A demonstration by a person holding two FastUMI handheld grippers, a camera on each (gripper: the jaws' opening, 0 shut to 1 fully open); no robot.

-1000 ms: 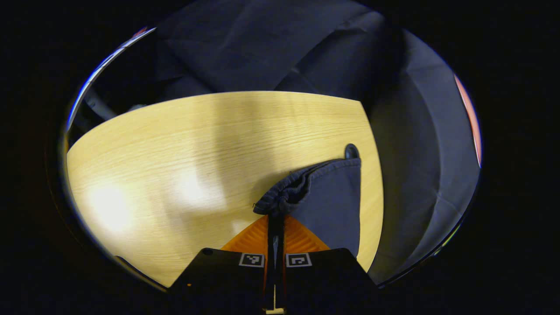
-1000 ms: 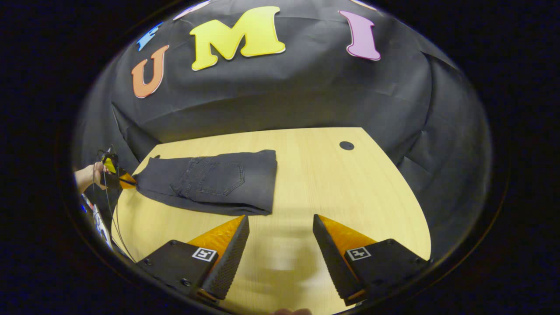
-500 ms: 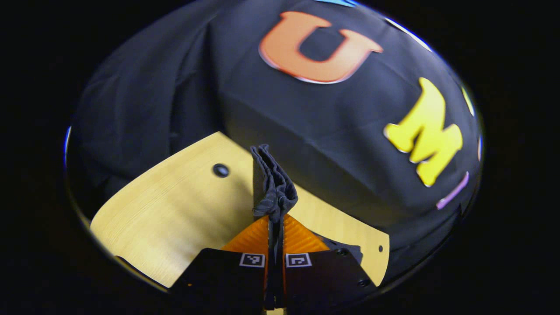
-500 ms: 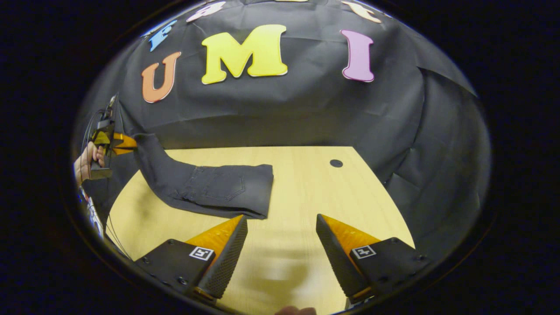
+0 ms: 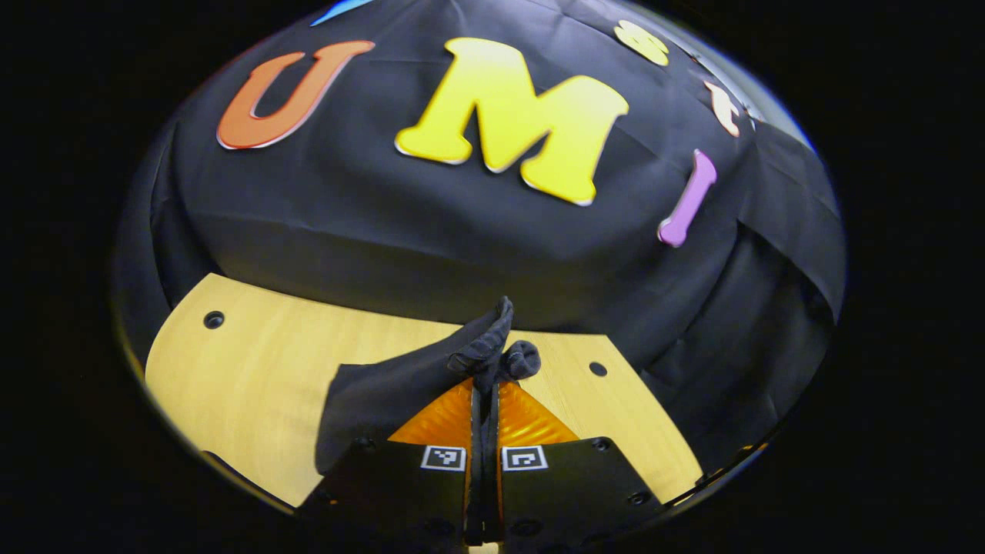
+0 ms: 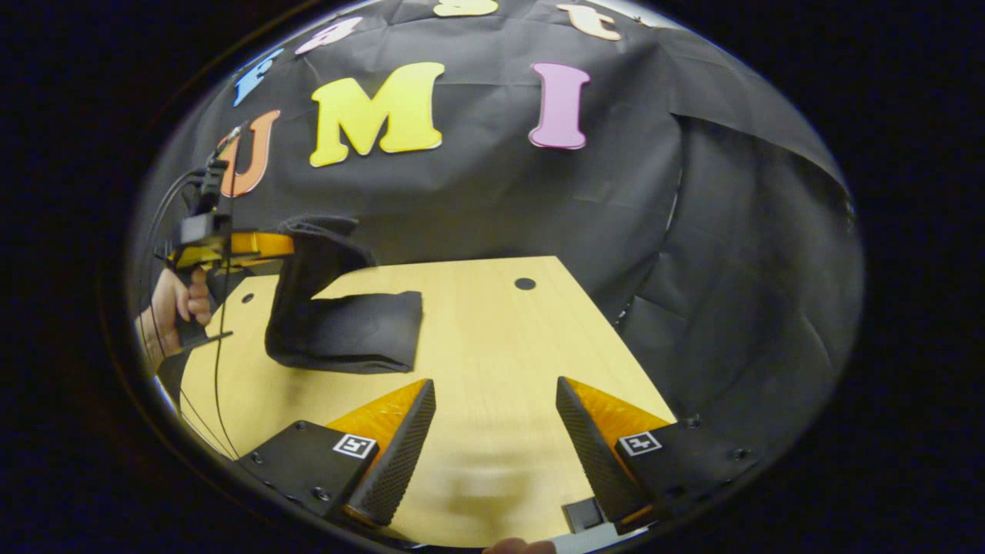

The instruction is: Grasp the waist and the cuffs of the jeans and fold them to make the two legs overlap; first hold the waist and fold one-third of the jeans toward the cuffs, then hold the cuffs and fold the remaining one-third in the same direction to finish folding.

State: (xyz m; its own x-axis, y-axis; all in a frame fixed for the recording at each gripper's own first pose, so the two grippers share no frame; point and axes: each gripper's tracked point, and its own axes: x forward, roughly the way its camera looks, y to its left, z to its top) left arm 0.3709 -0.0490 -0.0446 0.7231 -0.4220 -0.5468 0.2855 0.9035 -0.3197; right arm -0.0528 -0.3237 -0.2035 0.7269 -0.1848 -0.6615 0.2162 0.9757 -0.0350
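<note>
While the left gripper [image 5: 485, 385] pinches the bunched cuffs of the dark folded jeans [image 6: 338, 327] between its closed orange fingers [image 5: 442, 419], that end hangs lifted above the pale wooden table [image 6: 500, 338] — the rest lies flat. Near the table's front edge the right gripper [image 6: 492, 419] hovers, fingers spread wide apart, empty.

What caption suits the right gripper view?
Left gripper lifts the jeans' end over the table; right gripper open.

Two fisheye views, each riding a hand-held gripper, facing the booth wall.
Both look low across the tabletop [image 5: 254, 346] [image 6: 492, 338]; the right gripper view stands farther back, sharing the jeans [image 5: 385, 388] [image 6: 346, 331].
</note>
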